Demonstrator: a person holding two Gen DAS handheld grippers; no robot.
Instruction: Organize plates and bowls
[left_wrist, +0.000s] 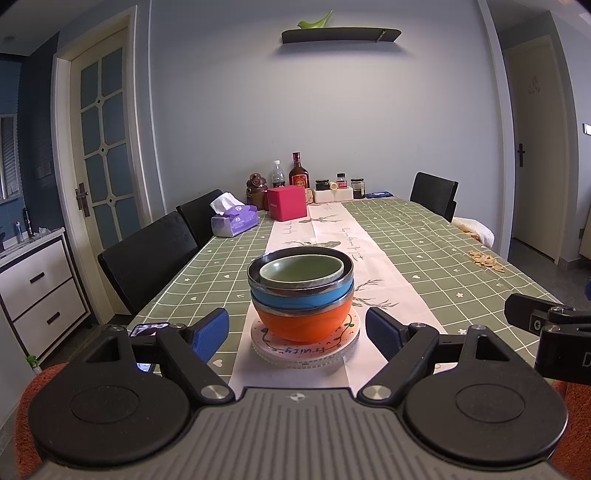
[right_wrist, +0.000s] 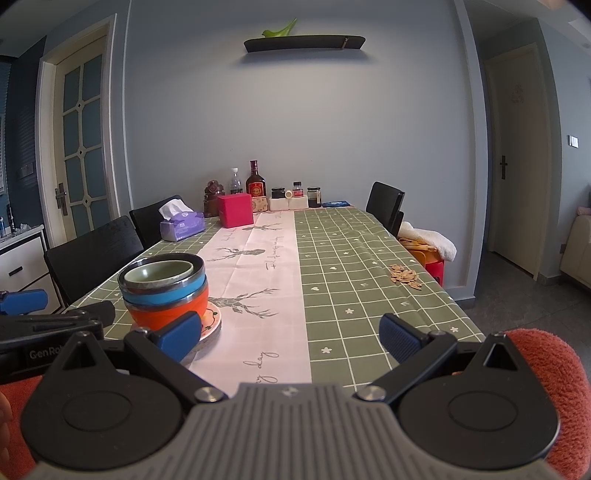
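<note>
A stack of bowls stands on round white plates on the table runner. The orange bowl is at the bottom, a blue bowl in it, a dark-rimmed bowl above, and a small green bowl on top. My left gripper is open, its blue pads either side of the stack's near side, not touching. My right gripper is open and empty over the runner, right of the stack. The plates show under the orange bowl there.
The table has a green checked cloth. A tissue box, red box, bottles and jars stand at the far end. Seeds lie near the right edge. Black chairs line the left side.
</note>
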